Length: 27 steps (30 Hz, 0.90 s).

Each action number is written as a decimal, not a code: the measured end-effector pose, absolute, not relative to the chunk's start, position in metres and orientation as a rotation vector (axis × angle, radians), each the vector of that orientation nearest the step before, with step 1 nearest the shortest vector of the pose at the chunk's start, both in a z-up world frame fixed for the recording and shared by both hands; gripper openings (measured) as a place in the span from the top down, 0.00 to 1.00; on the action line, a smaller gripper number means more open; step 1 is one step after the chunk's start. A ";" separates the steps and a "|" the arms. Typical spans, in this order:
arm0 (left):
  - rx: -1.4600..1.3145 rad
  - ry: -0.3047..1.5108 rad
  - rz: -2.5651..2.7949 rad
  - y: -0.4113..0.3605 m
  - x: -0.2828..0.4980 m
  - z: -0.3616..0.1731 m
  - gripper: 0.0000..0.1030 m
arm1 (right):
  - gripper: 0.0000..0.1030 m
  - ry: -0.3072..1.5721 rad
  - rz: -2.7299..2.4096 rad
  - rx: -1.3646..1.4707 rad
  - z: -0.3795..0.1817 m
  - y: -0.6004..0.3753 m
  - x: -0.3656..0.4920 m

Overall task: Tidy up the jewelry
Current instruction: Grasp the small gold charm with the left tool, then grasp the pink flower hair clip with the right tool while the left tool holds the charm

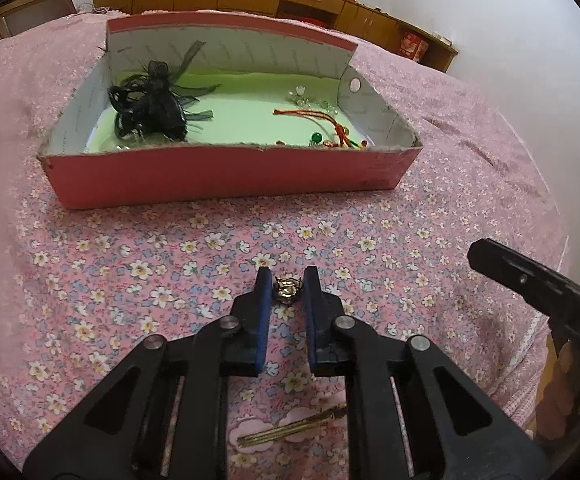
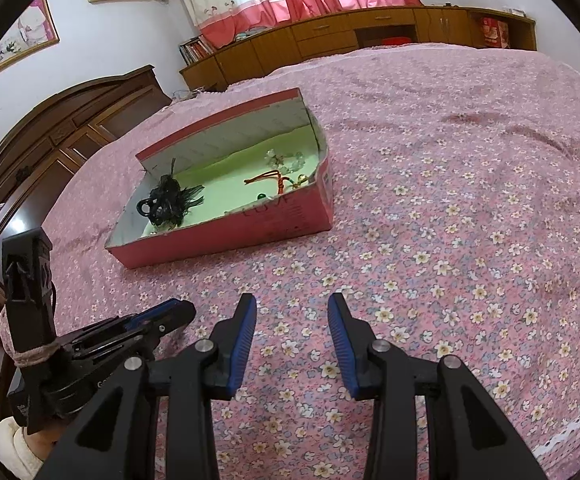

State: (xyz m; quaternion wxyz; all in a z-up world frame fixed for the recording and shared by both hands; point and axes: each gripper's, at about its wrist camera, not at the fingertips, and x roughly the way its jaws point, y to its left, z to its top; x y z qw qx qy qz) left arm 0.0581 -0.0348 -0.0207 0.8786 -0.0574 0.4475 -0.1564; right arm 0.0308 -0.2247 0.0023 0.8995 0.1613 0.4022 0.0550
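A small gold ornament (image 1: 288, 292) lies on the flowered bedspread, and my left gripper (image 1: 288, 285) is shut on it, a blue pad against each side. Beyond it stands the open pink box (image 1: 226, 178) with a pale green floor. Inside the box lie a black ribbon hair piece (image 1: 154, 106), a red cord bracelet (image 1: 321, 118), a green bead (image 1: 316, 136) and clear beads (image 1: 307, 98). My right gripper (image 2: 291, 312) hovers open over the bedspread with nothing between its fingers. The left gripper (image 2: 170, 312) shows low at the left in the right wrist view.
A thin gold hairpin (image 1: 293, 428) lies on the bedspread under my left gripper. The bed's edge (image 2: 569, 424) runs close at the lower right. A dark wooden headboard (image 2: 50, 140) stands at the left and low wooden cabinets (image 2: 329, 36) line the far wall.
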 end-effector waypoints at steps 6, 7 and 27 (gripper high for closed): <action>-0.136 0.892 -0.293 -0.017 0.050 -0.001 0.93 | 0.61 0.839 0.137 0.328 0.007 -0.215 0.029; -0.138 0.887 -0.282 -0.012 0.048 0.003 0.93 | 0.61 0.843 0.143 0.329 0.008 -0.213 0.028; -0.180 0.863 -0.130 0.049 0.019 0.012 0.93 | 0.49 0.967 0.252 0.330 0.009 -0.147 0.015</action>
